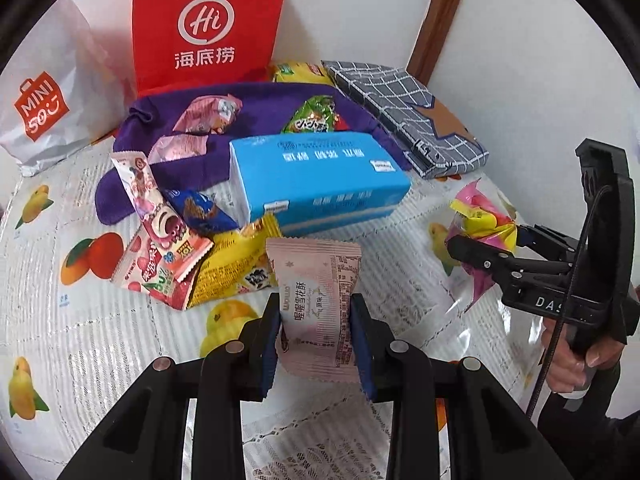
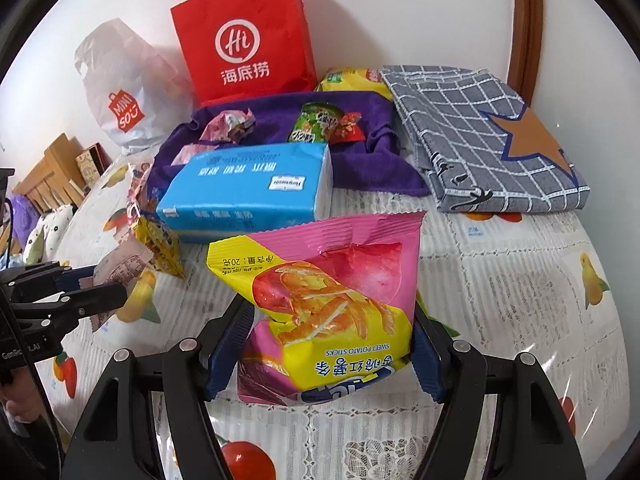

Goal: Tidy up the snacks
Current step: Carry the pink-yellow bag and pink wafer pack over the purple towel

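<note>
- The left gripper (image 1: 314, 322) is clamped on a pale pink, crimp-edged snack packet (image 1: 318, 300); its blue pads press the packet's two sides, and the packet stands upright above the table.
- The right gripper (image 2: 328, 344) is clamped on a pink and yellow foil bag of sweet potato sticks (image 2: 332, 304), with the blue pads against both sides of the bag, which tilts back toward the camera.
- Both packets are over a table covered with a white lace-look plastic cloth printed with fruit (image 1: 80, 340).
- Just behind the pink packet lies a light blue soft pack of tissues (image 1: 320, 184), resting partly on a crumpled purple cloth (image 1: 264, 108).
- On the purple cloth sit a pink wrapped sweet (image 1: 210, 114) and a green snack packet (image 1: 314, 118).
- To the left of the tissues lies a heap of snacks: a pink strawberry-print packet (image 1: 160, 248), a yellow packet (image 1: 236, 268) and a small blue one (image 1: 200, 210).
- Against the wall stand a red paper bag with a white "Hi" logo (image 1: 208, 24) and a white plastic shopping bag (image 1: 44, 108).
- A folded grey checked cloth with a brown star (image 2: 488, 136) lies at the back right.
</note>
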Tool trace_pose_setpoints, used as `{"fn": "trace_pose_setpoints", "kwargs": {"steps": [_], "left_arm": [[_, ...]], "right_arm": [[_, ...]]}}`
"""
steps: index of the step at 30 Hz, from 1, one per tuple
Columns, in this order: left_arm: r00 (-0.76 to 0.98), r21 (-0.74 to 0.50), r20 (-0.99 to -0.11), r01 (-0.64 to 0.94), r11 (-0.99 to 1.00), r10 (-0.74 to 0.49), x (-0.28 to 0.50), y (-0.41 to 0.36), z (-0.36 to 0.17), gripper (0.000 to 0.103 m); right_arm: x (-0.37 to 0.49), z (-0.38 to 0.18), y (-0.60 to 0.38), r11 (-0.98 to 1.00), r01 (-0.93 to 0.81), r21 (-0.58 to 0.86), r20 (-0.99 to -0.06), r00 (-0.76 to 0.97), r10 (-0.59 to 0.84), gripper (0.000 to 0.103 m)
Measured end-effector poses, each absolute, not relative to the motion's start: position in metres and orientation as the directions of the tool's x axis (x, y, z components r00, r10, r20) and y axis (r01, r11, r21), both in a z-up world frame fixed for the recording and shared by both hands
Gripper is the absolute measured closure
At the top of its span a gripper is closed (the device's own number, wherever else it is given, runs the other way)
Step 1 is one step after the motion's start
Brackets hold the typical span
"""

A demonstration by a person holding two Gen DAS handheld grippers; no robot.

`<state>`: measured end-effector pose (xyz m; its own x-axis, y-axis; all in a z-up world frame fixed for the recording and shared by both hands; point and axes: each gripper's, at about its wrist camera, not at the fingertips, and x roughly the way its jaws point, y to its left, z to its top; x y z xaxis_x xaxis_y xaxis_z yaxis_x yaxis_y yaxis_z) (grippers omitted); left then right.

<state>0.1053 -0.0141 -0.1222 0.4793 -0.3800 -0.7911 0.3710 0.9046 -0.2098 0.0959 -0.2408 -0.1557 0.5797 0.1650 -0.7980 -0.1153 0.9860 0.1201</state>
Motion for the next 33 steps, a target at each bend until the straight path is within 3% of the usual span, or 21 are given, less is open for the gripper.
{"fn": "trace_pose_setpoints", "kwargs": {"steps": [12,33], "left_arm": [[0.491,-0.228,-0.780,0.356,0.906,-0.389,0.109,-0.007,-0.117,0.072],[0.532,-0.249,-0.750,0.325,0.912,-0.394,0.134,0.008,-0.085,0.072]], "right_arm": [[0.104,-0.159,-0.236,0.986,-0.116,0.123,-0.818,0.550,0.167,0.030],[0.121,-0.113,-0.225,0.989,-0.106,0.105,-0.758,0.635,0.148,0.031]]}}
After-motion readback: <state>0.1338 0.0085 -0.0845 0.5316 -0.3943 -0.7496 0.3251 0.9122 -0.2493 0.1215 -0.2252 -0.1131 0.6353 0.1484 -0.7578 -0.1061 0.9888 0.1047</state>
